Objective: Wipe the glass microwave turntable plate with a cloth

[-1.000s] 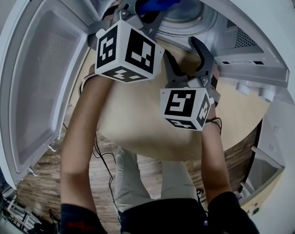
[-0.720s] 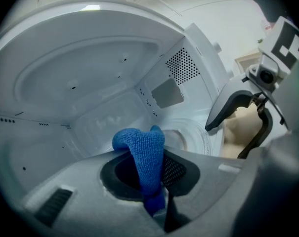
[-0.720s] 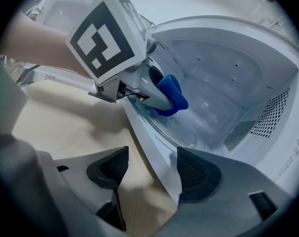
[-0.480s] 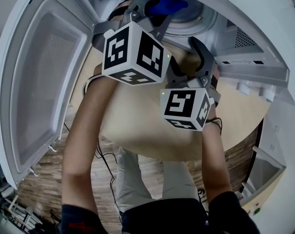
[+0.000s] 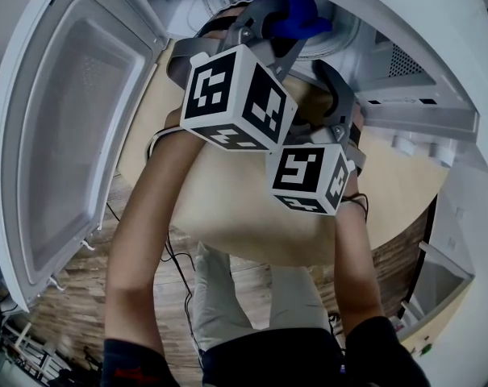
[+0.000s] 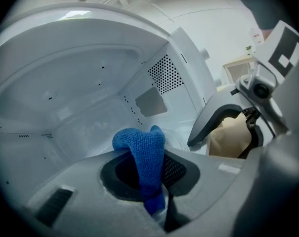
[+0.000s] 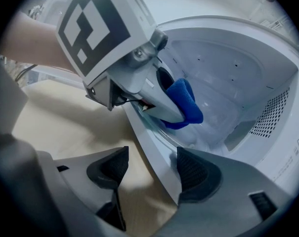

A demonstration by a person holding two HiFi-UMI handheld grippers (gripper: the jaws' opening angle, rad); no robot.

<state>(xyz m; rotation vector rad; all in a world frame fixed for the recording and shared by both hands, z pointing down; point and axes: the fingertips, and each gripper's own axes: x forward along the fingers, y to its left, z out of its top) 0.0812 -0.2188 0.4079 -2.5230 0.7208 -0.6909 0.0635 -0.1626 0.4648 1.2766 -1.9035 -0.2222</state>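
Inside the microwave [image 5: 405, 22], the left gripper [image 6: 156, 201] is pinching the blue cloth [image 6: 144, 152] between its fingers [image 6: 179, 169], over the glass turntable plate [image 7: 194, 135]. At the microwave's front rim, the right gripper [image 7: 151, 174] is holding its fingers [image 7: 196, 174] spread around nothing.

Blue knitted-looking cloth [image 6: 142, 152], soft and bunched, pinched between the closed jaws of the left gripper [image 6: 155, 204]. Folded over into one thick hump, rising out ahead of the claw tips and leaning a little to their left side. In the right gripper view, seen as a rounded blue wad [image 7: 185, 104] just under and beyond the claw end, apparently resting on the round clear glass turntable plate [image 7: 208, 125]. Plate lying flat, directly below the claw, pale and shiny, with its curved rim on the near side. In the head view, only partly visible [image 5: 331, 32], just right of the claw.
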